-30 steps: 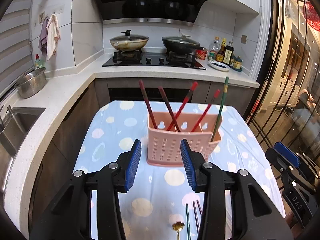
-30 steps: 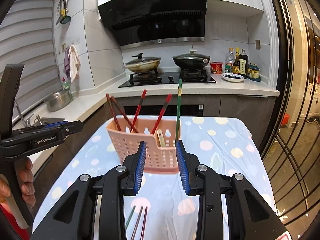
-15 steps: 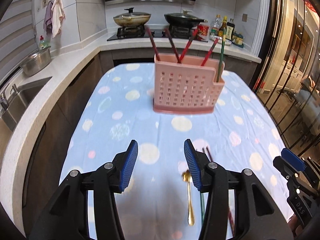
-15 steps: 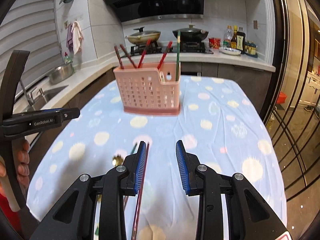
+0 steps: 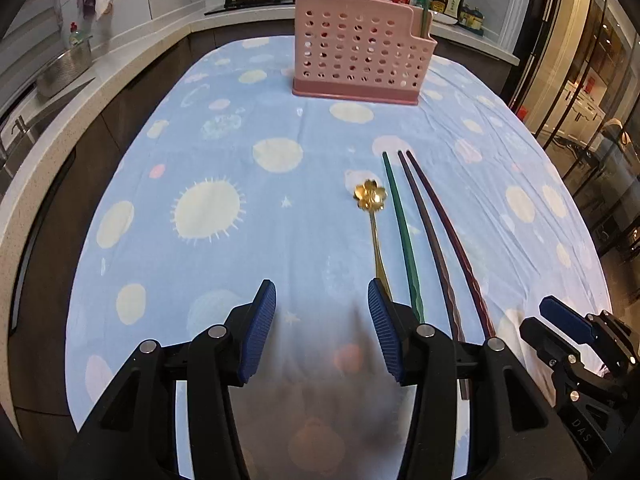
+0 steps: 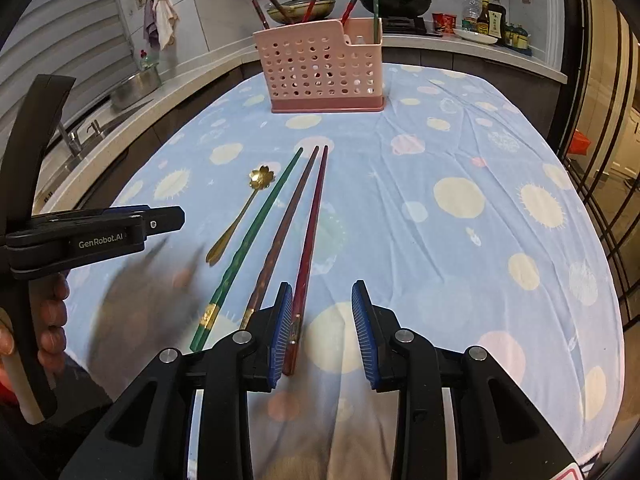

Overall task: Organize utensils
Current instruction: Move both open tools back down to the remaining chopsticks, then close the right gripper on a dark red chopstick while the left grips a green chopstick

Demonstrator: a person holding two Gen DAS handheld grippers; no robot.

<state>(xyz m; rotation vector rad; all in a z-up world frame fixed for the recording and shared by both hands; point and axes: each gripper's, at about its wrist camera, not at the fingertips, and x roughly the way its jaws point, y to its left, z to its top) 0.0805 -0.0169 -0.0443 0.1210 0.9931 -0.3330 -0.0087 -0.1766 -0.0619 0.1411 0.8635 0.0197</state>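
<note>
Down near the table, both grippers hang over a blue cloth (image 5: 224, 152) dotted with pale circles. Four loose utensils lie side by side on it, their long axes running near to far: a gold spoon (image 5: 374, 224) with a flower-shaped bowl on the left, then a green chopstick (image 5: 402, 232), a brown chopstick (image 5: 430, 244) and a red chopstick (image 5: 452, 240) on the right.

Left gripper (image 5: 322, 322): its jaws stand apart with only cloth between them — nothing is held. They have just been opening. The spoon's handle runs in beside the right pad (image 5: 384, 332); whether it touches is hard to say.

Right gripper (image 6: 322, 328): jaws parted, not gripping. From its own camera the near end of the red chopstick lies just inside the left pad (image 6: 280, 332), close against it, while the brown and green ones lie outside to the left.

At the far end of the table stands a pink holder (image 5: 360, 50) with round holes — several chopsticks rise from it, red-tipped ones leaning and a green one upright at the right. A hand (image 6: 52, 320) shows at the left edge, around the left gripper's handle.
</note>
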